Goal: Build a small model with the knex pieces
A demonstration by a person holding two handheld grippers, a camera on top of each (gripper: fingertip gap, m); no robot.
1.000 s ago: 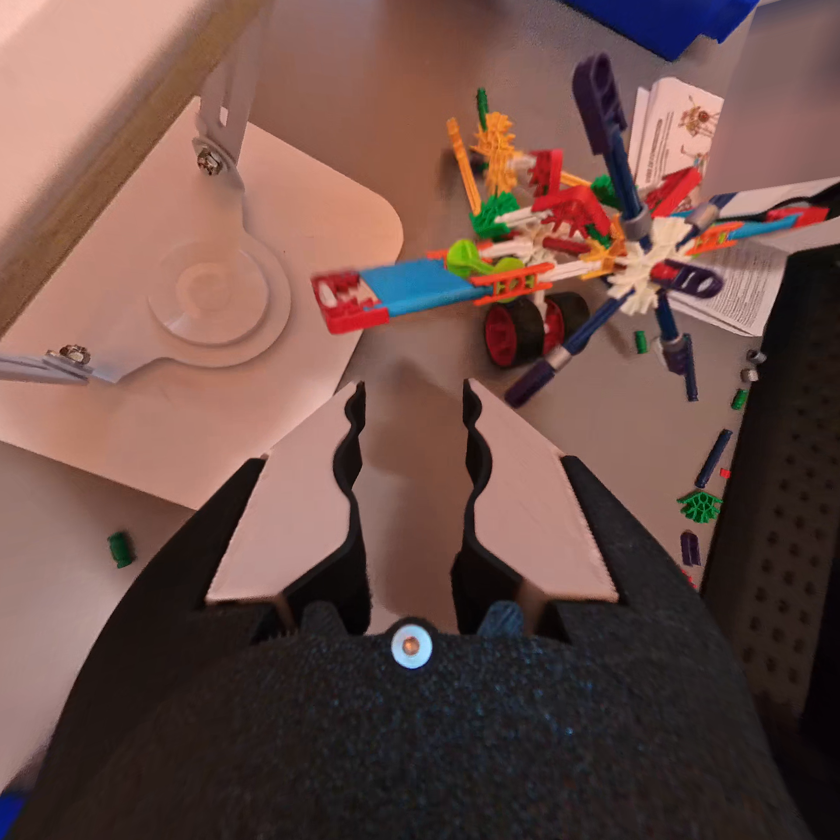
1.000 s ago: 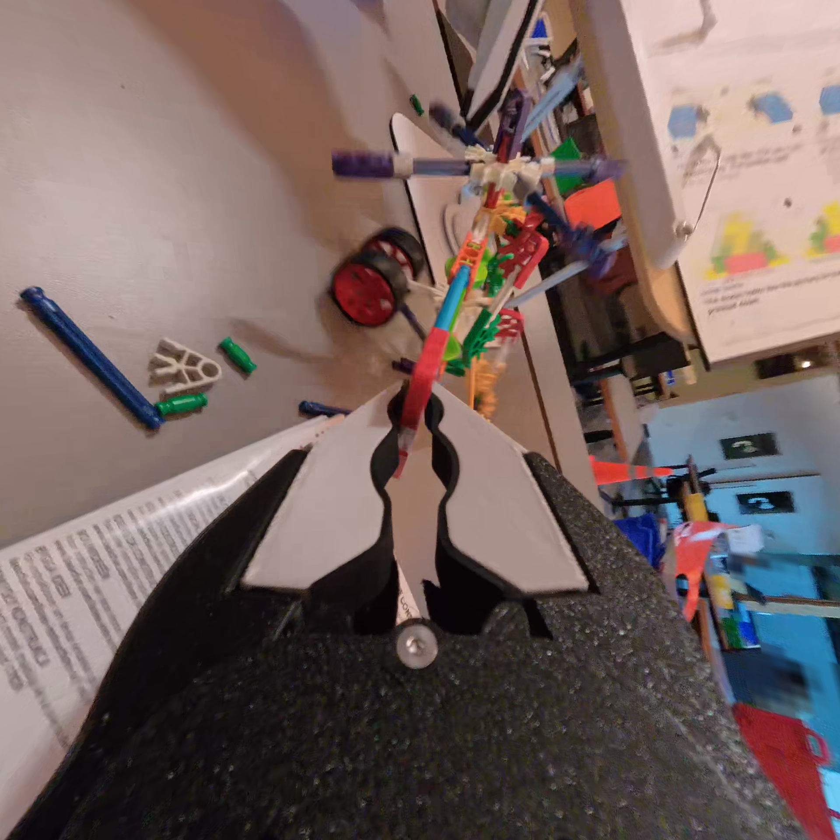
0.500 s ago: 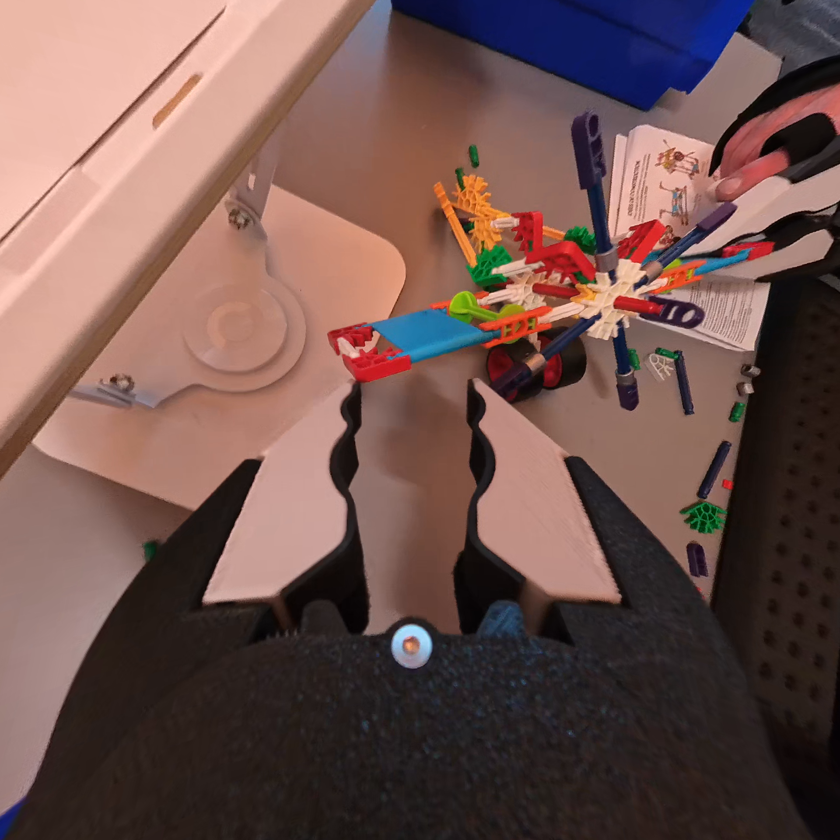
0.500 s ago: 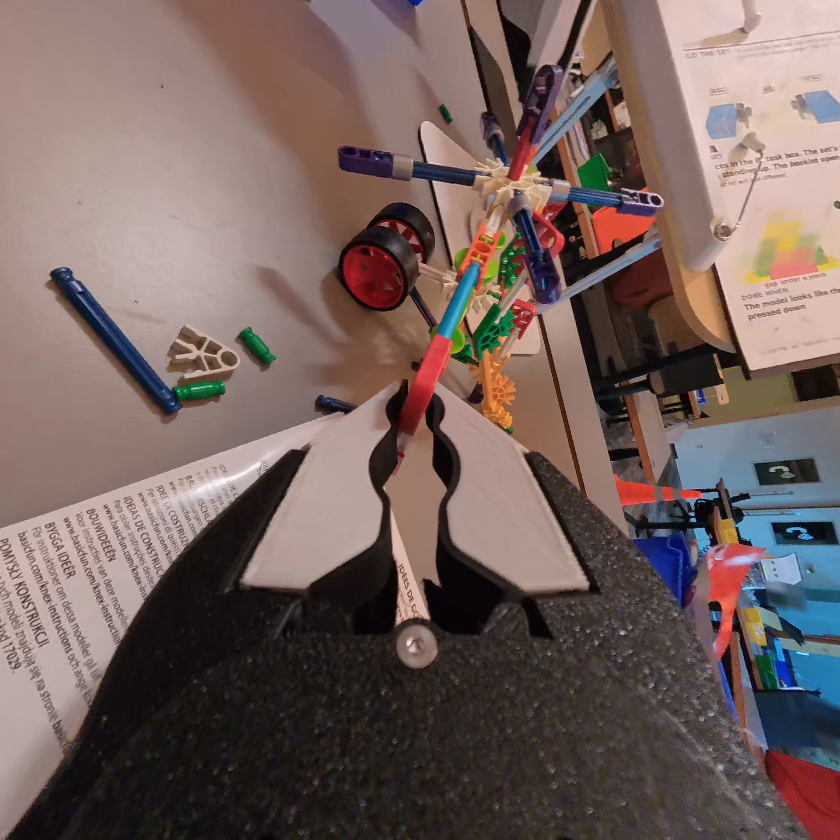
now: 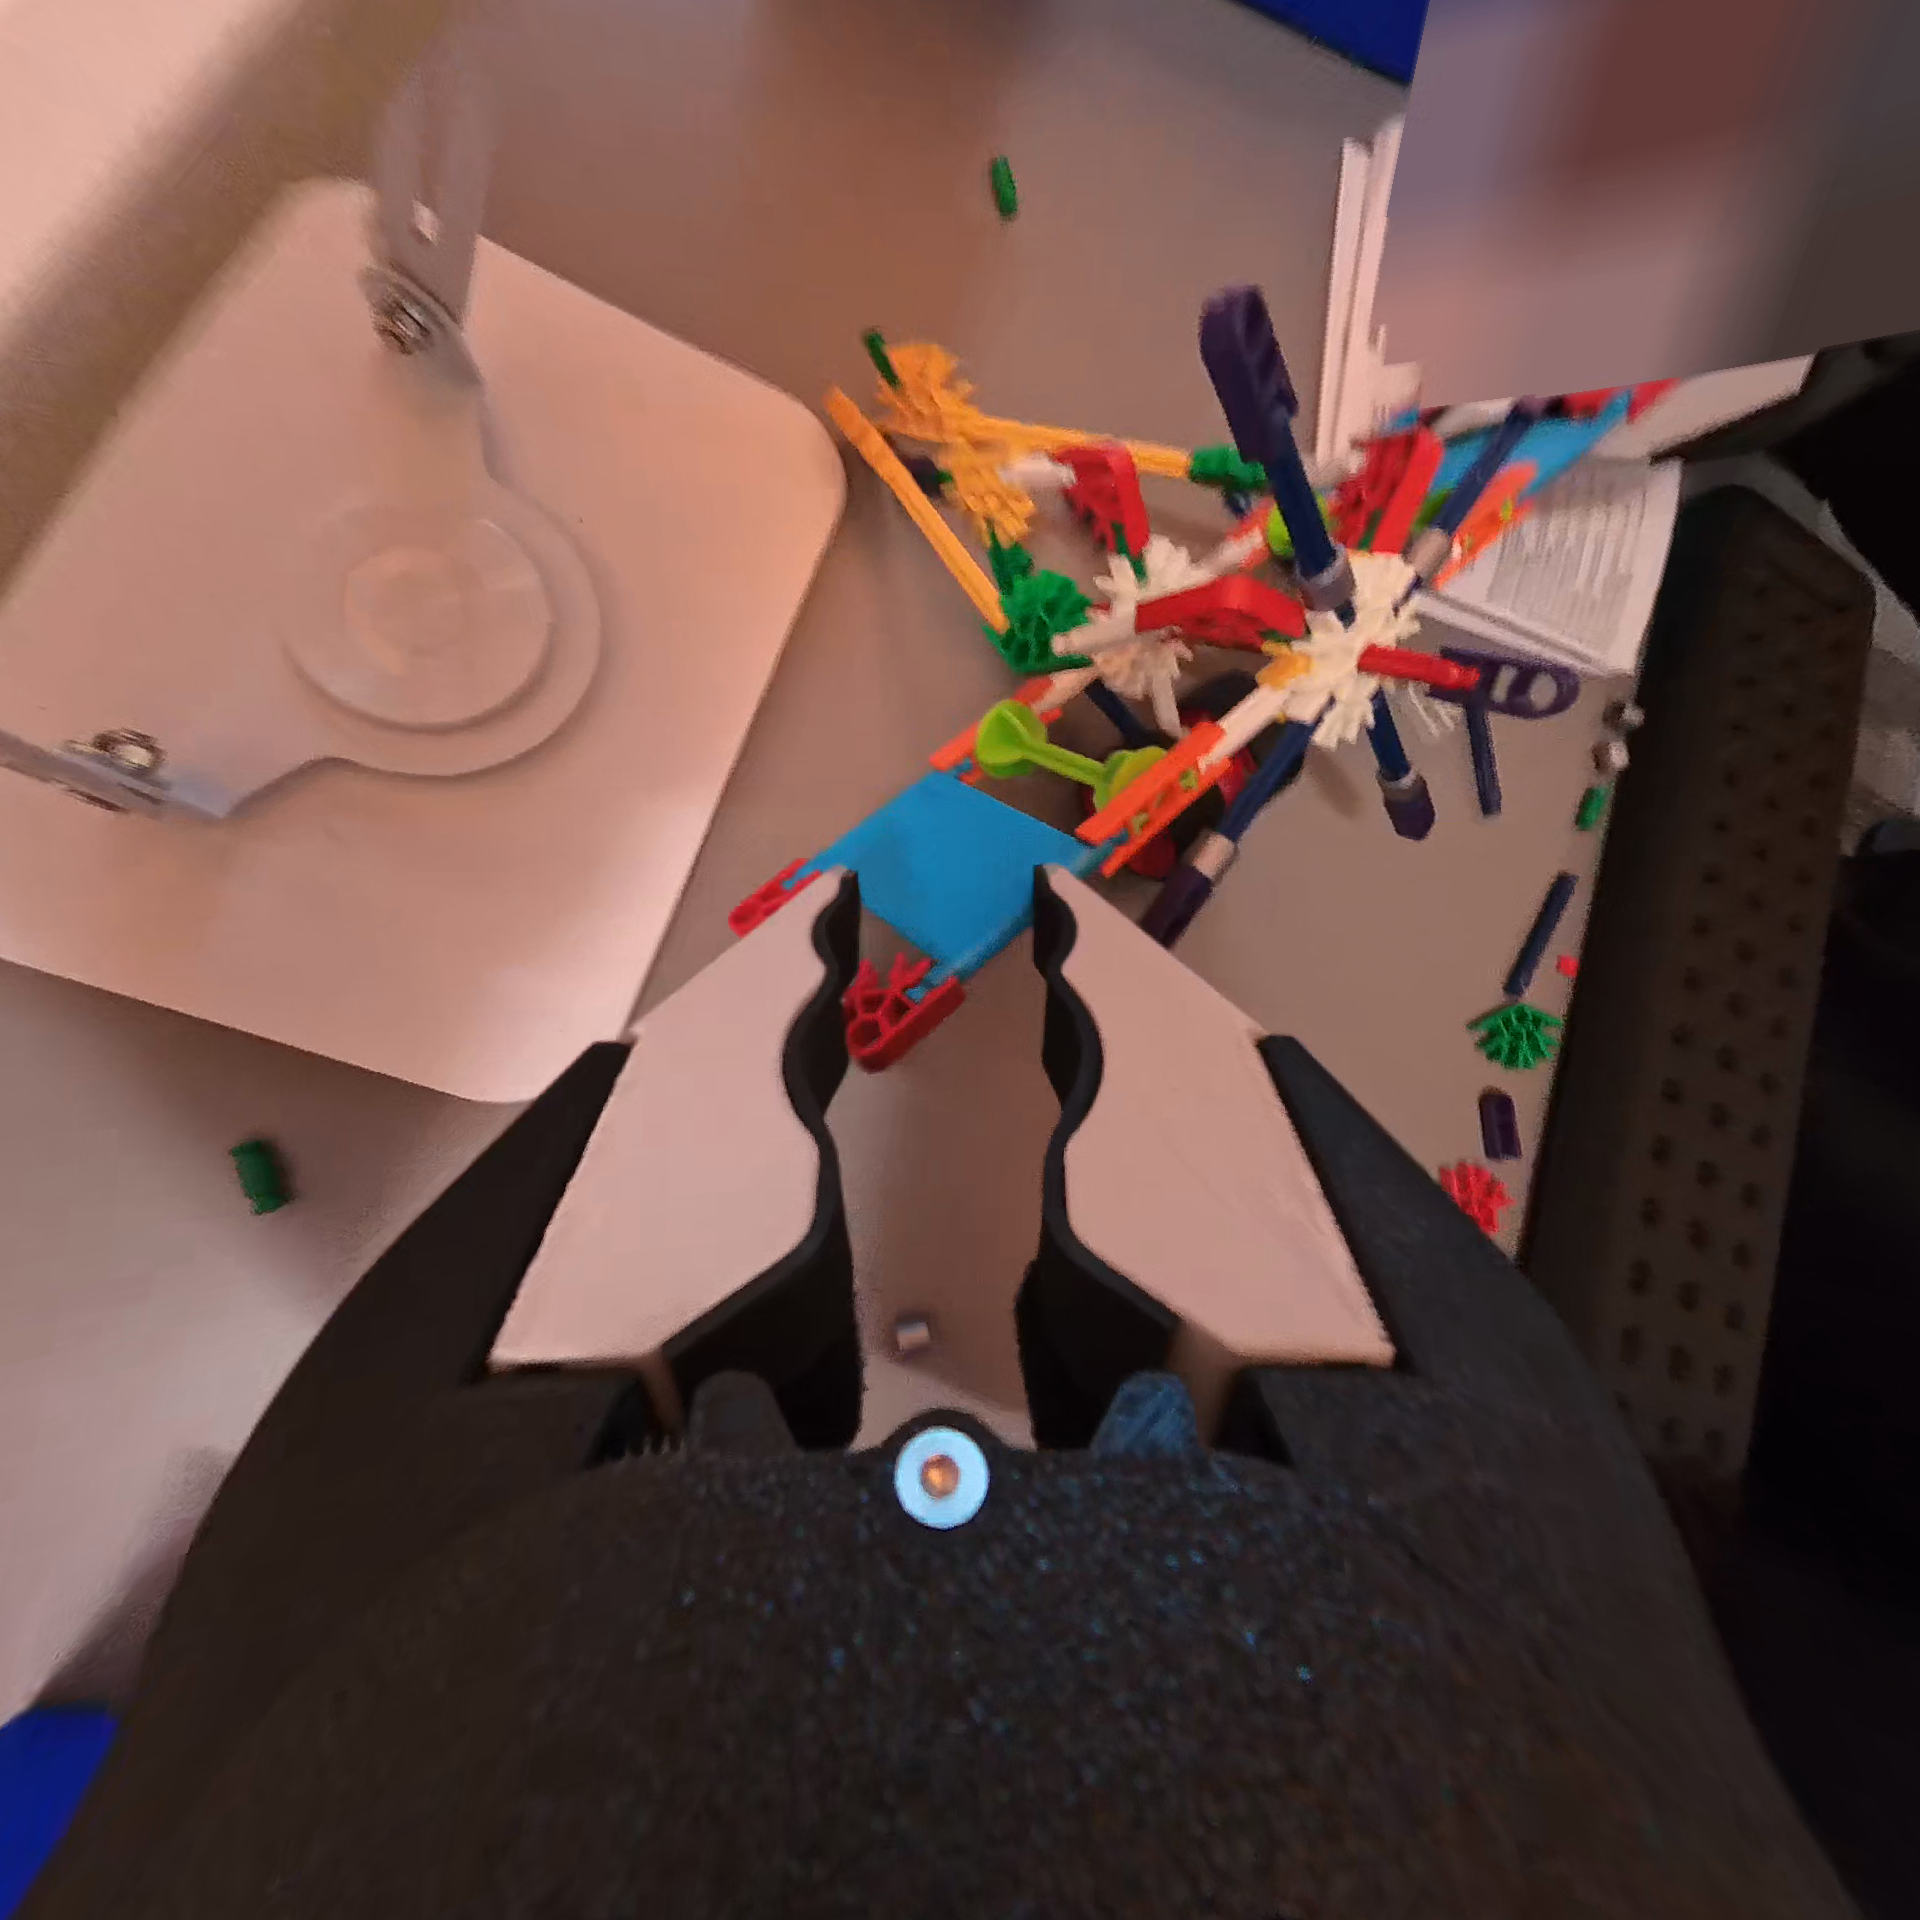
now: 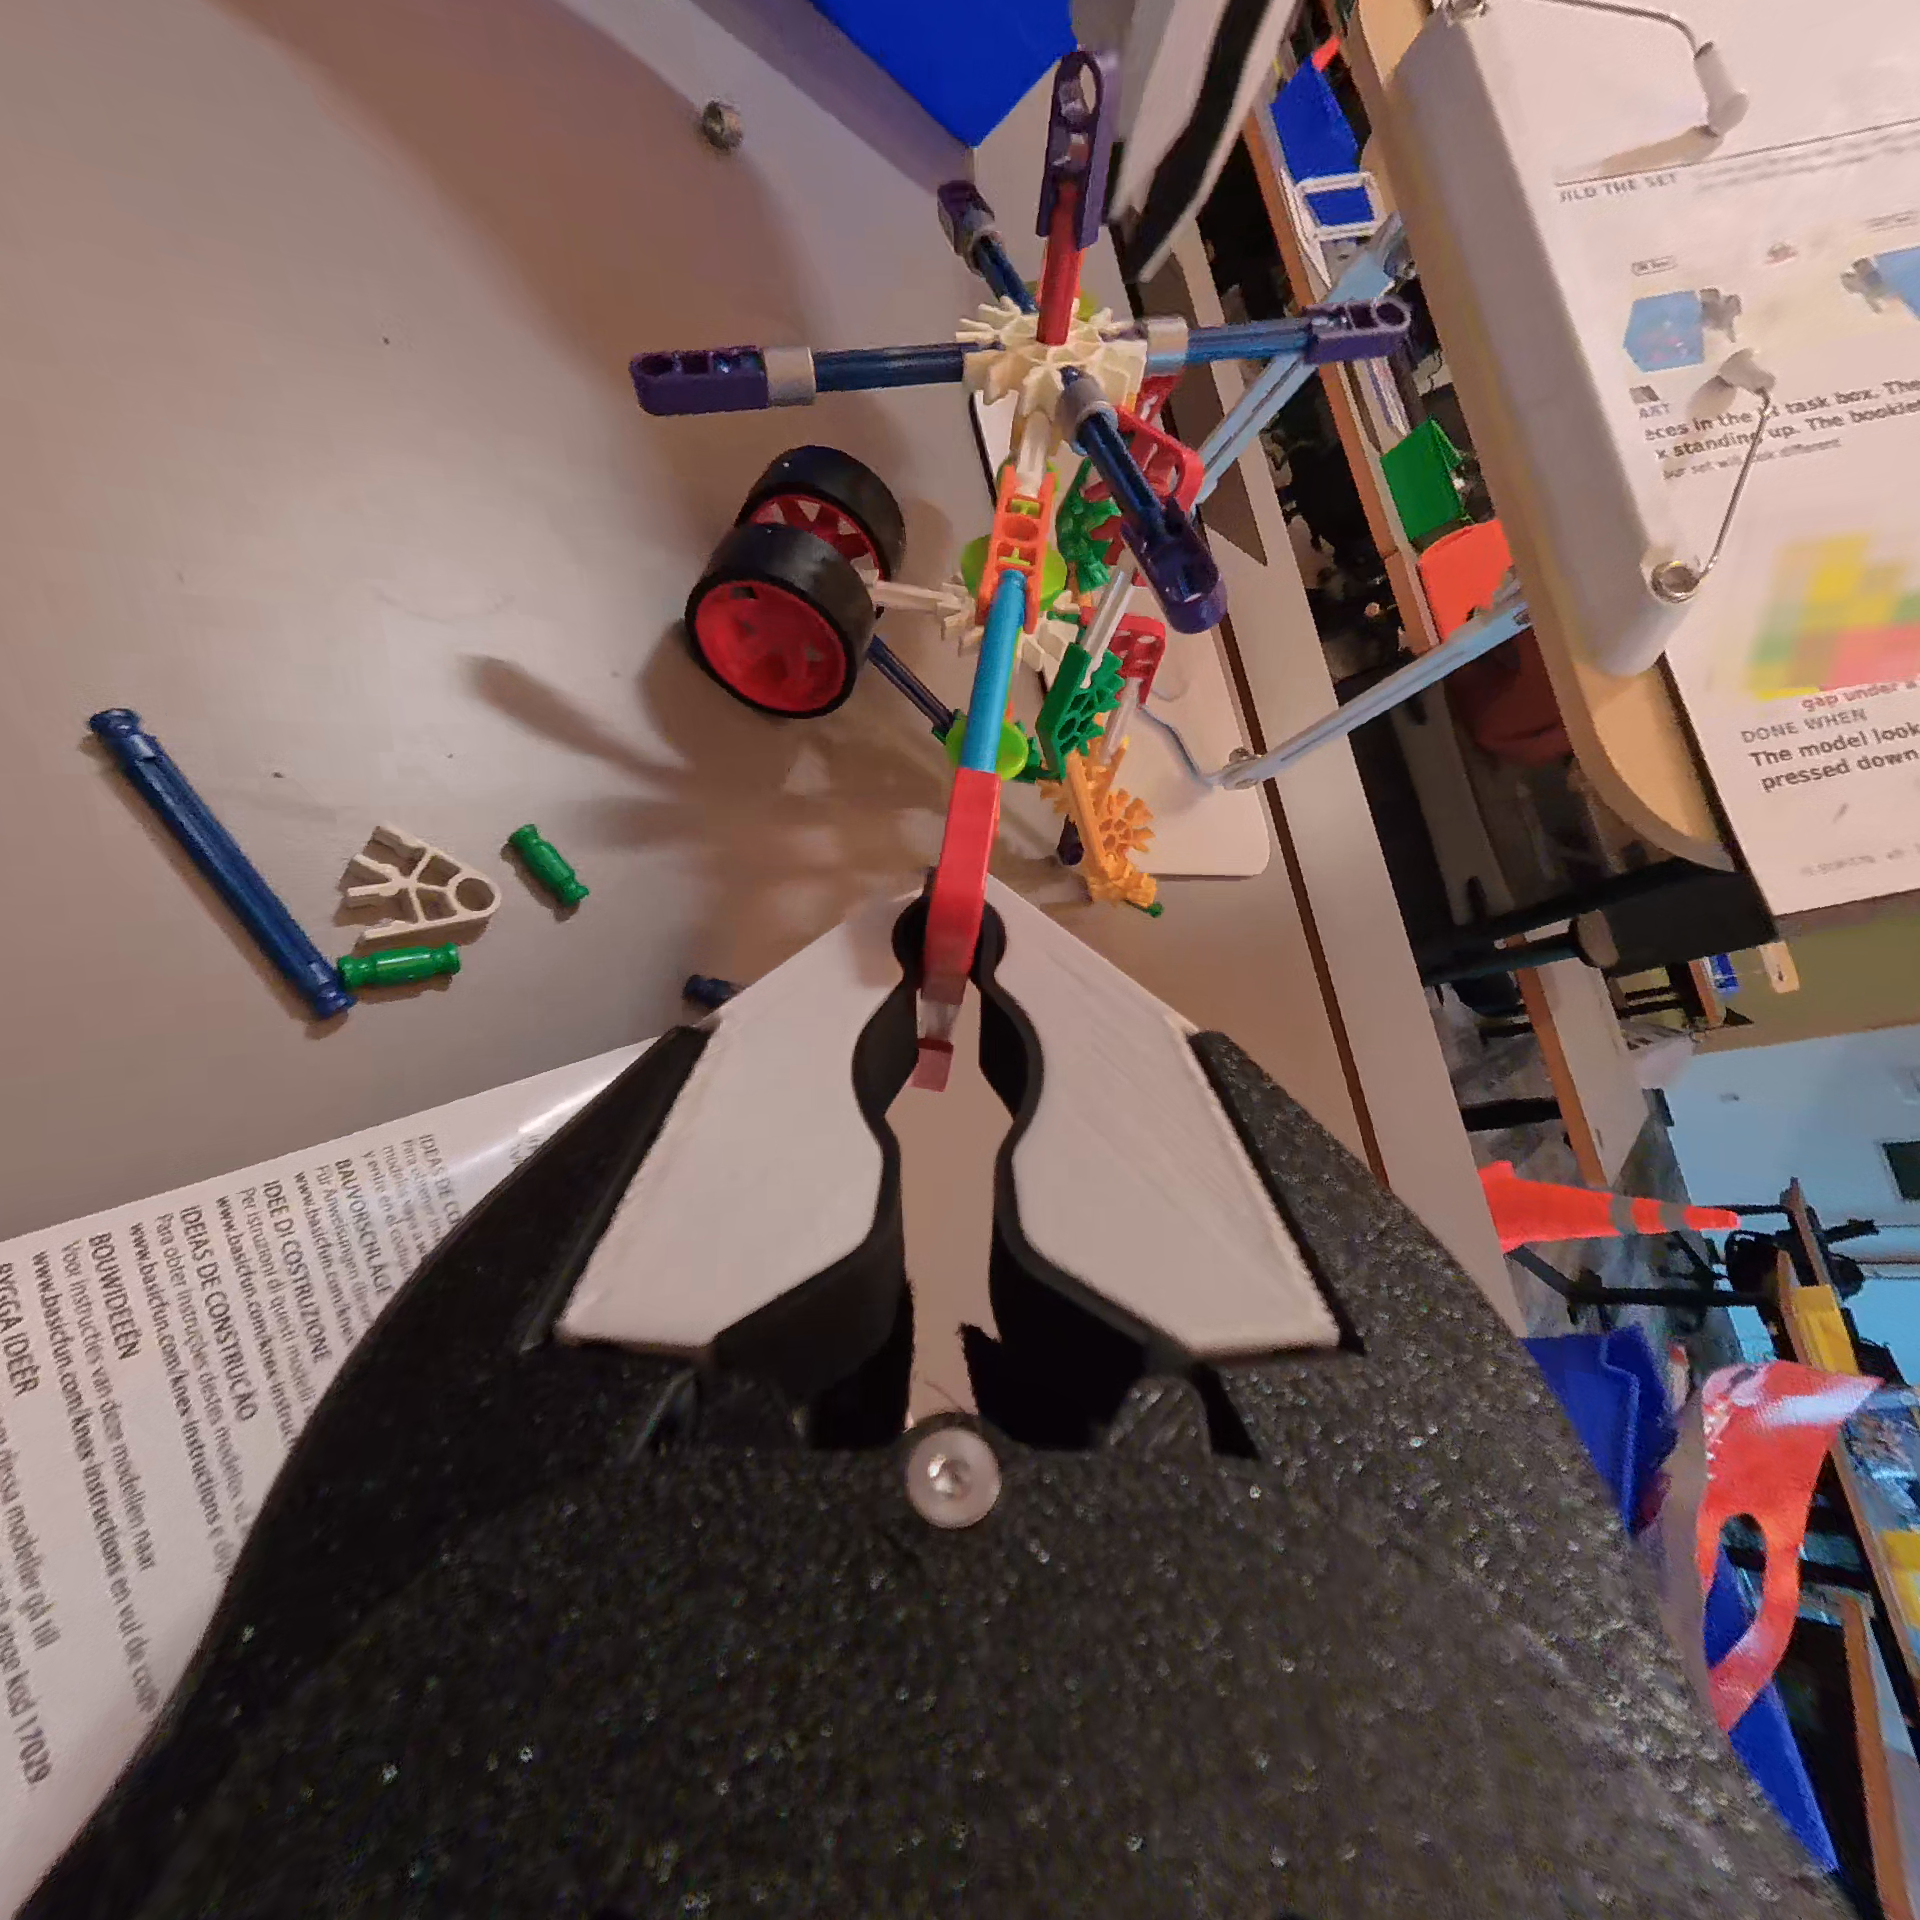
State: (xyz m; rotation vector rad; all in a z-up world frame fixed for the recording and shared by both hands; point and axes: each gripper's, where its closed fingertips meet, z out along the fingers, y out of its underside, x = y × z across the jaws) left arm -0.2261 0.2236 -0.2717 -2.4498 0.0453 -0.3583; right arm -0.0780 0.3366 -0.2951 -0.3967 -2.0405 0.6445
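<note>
Between my left gripper's (image 5: 943,904) spread fingers sits the toy model's (image 5: 1164,634) blue panel (image 5: 940,868), contact unclear through blur. My right gripper (image 6: 948,940) clamps its red end piece (image 6: 961,852), partly hidden.

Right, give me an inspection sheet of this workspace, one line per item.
Surface: grey tabletop, with a flat stand base resting on it.
Job's things: a multicoloured rod-and-connector toy model with two red-hubbed black wheels; its blue panel lies at the left gripper's tips.
Clutter: loose blue rod, green rods, white connector, printed leaflet.
Grippers: left gripper open around the panel's end; right gripper shut on the model's red end piece.
Cables: nothing seen.
Surroundings: instruction board on a stand, blue bins, shelving behind.
</note>
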